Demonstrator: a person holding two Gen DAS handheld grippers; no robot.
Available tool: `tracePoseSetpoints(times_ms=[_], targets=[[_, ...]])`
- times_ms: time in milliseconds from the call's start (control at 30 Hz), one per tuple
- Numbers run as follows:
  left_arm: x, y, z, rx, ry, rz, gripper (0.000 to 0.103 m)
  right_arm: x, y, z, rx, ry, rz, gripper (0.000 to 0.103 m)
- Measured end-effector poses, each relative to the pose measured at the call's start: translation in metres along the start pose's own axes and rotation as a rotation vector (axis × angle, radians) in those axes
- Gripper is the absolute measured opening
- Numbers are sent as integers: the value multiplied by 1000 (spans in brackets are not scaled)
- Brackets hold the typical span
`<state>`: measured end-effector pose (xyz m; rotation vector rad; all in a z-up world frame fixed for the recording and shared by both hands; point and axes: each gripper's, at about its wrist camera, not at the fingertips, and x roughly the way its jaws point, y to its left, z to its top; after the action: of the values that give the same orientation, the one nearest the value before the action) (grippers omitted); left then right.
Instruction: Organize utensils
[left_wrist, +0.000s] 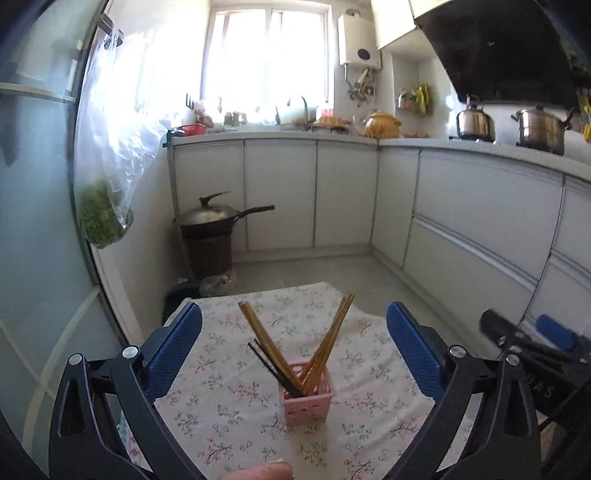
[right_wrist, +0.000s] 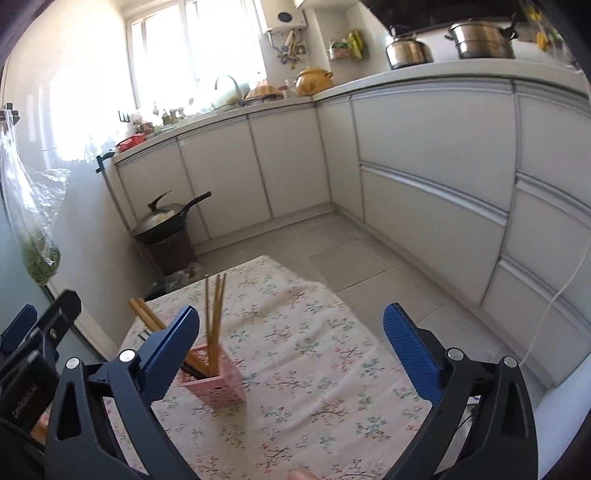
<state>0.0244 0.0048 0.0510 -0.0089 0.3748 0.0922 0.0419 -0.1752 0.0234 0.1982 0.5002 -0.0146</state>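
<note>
A small pink slotted basket stands on the floral tablecloth. Several wooden chopsticks and a few dark ones stand in it, fanned left and right. My left gripper is open and empty, above and behind the basket. In the right wrist view the basket with its chopsticks sits near the left finger. My right gripper is open and empty, to the right of the basket. The other gripper shows at the edge of each view.
White cabinets run along the back and right. A wok on a dark bin stands on the floor beyond the table. A plastic bag of greens hangs at the left. Pots stand on the counter.
</note>
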Motion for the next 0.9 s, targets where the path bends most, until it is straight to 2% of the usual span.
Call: tracePoseSetpoints(times_ms=[67, 233, 500, 900], targets=[[-2, -3, -7, -13, -15, 23, 96, -7, -8, -5, -4, -37, -41, 97], [-3, -11, -12, -4, -20, 0, 96, -11, -22, -7, 6, -38, -93, 97], [4, -13, -13, -13, -1, -19, 96, 1, -28, -9, 11, 10, -97, 97], [4, -12, -14, -12, 3, -11, 96, 2, -26, -14, 13, 27, -98, 97]])
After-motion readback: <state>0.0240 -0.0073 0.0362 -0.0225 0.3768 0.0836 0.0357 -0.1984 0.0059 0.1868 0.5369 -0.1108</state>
